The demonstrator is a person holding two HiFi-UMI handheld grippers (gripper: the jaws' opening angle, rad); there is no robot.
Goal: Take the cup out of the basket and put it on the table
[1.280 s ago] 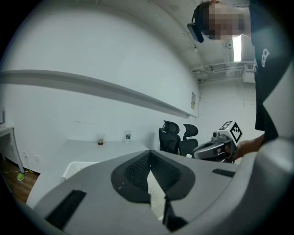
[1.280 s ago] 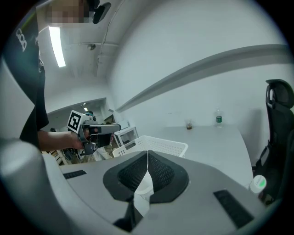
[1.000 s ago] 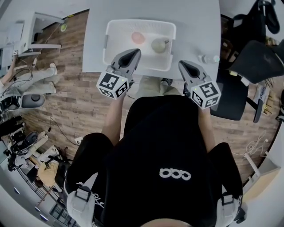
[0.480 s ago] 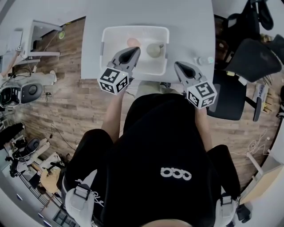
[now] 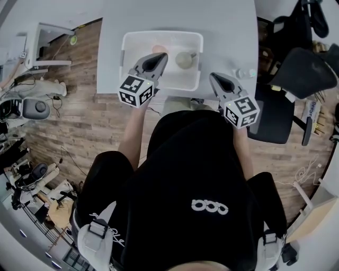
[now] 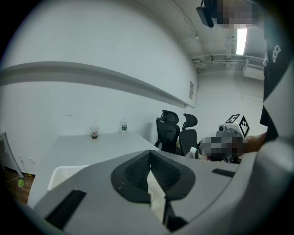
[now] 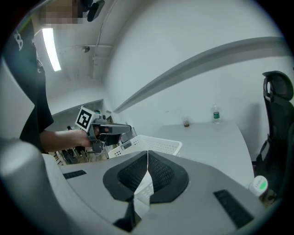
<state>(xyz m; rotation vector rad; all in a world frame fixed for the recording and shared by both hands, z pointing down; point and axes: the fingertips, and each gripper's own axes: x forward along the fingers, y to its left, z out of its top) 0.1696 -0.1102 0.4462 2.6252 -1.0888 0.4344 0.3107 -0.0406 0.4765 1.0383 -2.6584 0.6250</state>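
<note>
A white plastic basket [image 5: 134, 61] stands at the near edge of the grey table [image 5: 180, 16]. Inside it lie a pale greenish cup [image 5: 184, 60] with a handle and a pinkish round thing [image 5: 157, 48] to its left. My left gripper [image 5: 160, 57] hangs shut and empty over the basket's middle, just left of the cup and partly covering the pinkish thing. My right gripper [image 5: 214, 77] is shut and empty over the table's front edge, right of the basket. In the right gripper view, the basket [image 7: 151, 145] and left gripper [image 7: 103, 131] appear beyond the closed jaws.
A small bottle [image 5: 244, 73] lies near the table's right edge. Black office chairs [image 5: 296, 74] stand to the right. At the table's far end are a cup of brown liquid [image 6: 94, 134] and a water bottle [image 6: 123, 126]. Wooden floor surrounds the table.
My left gripper has moved forward over the basket and now covers part of the pinkish thing. The right gripper has stayed put.
</note>
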